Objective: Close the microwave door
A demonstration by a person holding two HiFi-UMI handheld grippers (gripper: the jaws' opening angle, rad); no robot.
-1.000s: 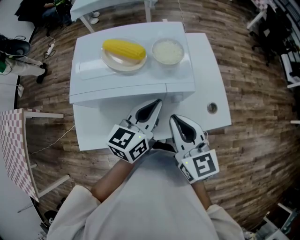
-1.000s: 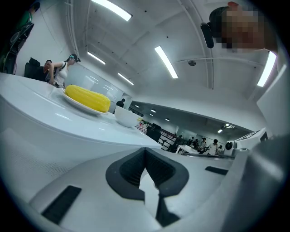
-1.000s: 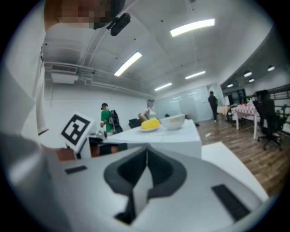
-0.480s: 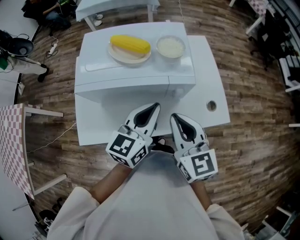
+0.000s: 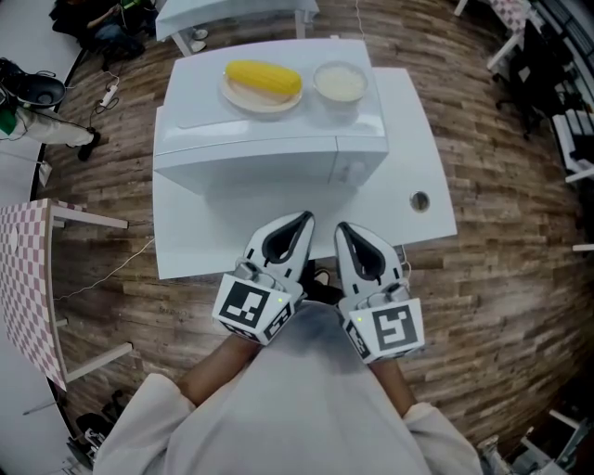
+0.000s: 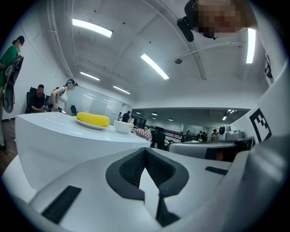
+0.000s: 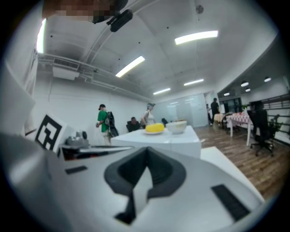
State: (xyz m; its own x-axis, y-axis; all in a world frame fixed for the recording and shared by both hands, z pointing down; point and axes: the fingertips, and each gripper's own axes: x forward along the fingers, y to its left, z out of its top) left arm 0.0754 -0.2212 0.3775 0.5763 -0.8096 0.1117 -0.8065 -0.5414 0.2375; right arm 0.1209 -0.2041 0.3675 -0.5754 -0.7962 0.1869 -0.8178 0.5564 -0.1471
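Observation:
A white microwave [image 5: 269, 167] stands on a white table [image 5: 427, 158]. Its front face looks flush with the body, so the door seems to lie closed. On its top rest a plate with a yellow corn cob [image 5: 264, 79] and a white bowl [image 5: 340, 82]. My left gripper [image 5: 303, 220] and right gripper [image 5: 341, 228] are side by side at the table's near edge, both shut on nothing and short of the microwave's front. The left gripper view shows the left gripper [image 6: 146, 150] below the microwave [image 6: 68, 140]. In the right gripper view the right gripper [image 7: 146, 149] points toward the microwave [image 7: 167, 138].
A round cable hole [image 5: 419, 200] sits in the table to the right of the microwave. A checkered table [image 5: 28, 278] stands at the left, another white table [image 5: 232, 14] at the back, and office chairs [image 5: 557, 65] at the right. People stand far off in both gripper views.
The microwave has shifted up in the head view and shows more of its front. Both grippers have stayed shut and side by side, drawn slightly back toward the body.

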